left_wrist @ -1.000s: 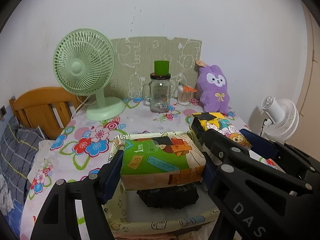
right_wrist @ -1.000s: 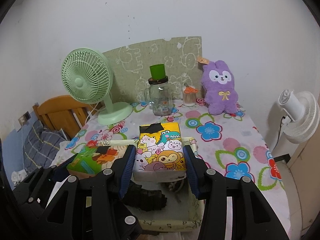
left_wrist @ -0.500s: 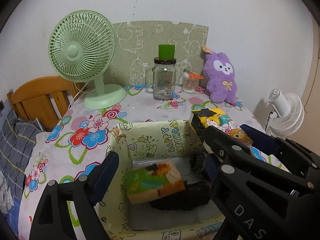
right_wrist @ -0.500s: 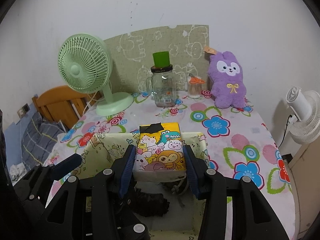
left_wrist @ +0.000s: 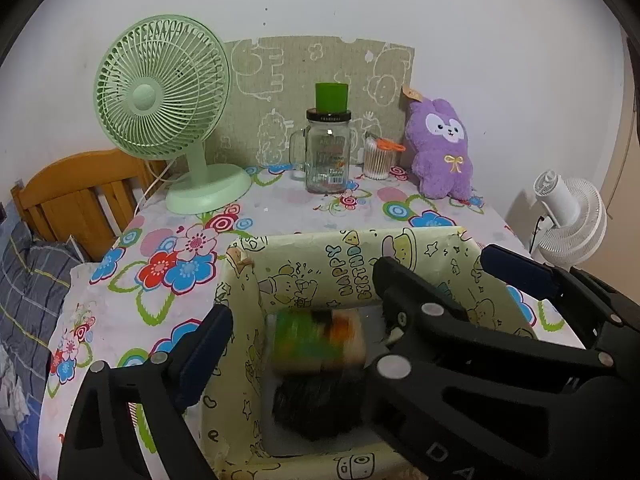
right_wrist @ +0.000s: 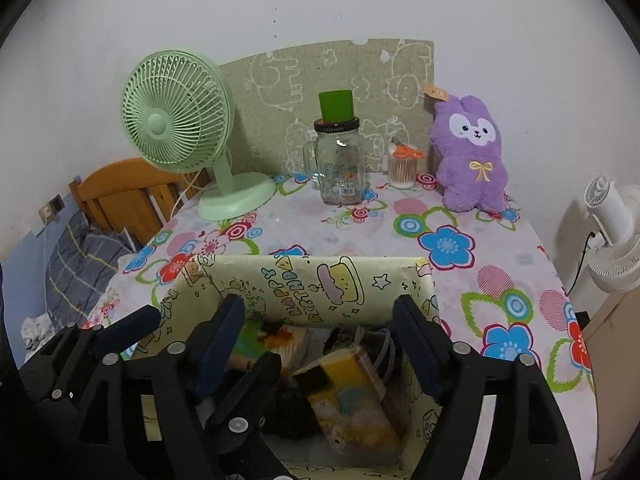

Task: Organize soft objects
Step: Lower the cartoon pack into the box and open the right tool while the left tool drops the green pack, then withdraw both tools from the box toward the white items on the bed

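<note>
Now both over box (right_wrist: 304, 280) on flowered table (right_wrist: 460, 224). Left gripper (left_wrist: 296, 316) opening, pads clear of green tissue pack (left_wrist: 320, 340), blurred, lying inside box atop dark bundle (left_wrist: 316, 404). Right gripper (right_wrist: 320, 340) opening too, nothing clamped; yellow tissue pack (right_wrist: 352, 396) tilted inside box, beside green pack. Purple plush (right_wrist: 470, 152) upright at table's back.

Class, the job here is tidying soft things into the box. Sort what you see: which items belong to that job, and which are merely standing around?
Part of the job:
box
green packet
yellow packet
purple plush

Just standing around:
green fan
glass jar
cotton swabs
white fan
</note>
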The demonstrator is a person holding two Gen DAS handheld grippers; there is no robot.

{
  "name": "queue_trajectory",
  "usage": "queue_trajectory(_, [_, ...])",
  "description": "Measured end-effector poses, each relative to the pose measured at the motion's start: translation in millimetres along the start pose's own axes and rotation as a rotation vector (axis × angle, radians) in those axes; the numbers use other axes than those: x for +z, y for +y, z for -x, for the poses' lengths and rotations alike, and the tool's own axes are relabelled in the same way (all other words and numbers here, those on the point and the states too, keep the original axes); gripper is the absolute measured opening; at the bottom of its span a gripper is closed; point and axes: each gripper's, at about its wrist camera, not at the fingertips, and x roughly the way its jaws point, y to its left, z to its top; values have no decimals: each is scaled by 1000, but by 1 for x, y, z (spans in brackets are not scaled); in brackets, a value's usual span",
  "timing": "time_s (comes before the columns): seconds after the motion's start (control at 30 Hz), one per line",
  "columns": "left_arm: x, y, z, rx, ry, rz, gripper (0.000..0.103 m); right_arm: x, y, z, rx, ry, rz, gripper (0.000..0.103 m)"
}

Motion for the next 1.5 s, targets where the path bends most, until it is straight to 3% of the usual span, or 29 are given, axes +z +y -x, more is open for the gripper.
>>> queue_trajectory(0.37, [2, -4, 19, 7, -43, -2, 103, 1, 1, 22, -35, -33, 6, 88])
queue_trajectory(1.5, [-19, -26, 106, -12, -149, -32, 103, -21, 7, 121, -71, -131, -2, 96])
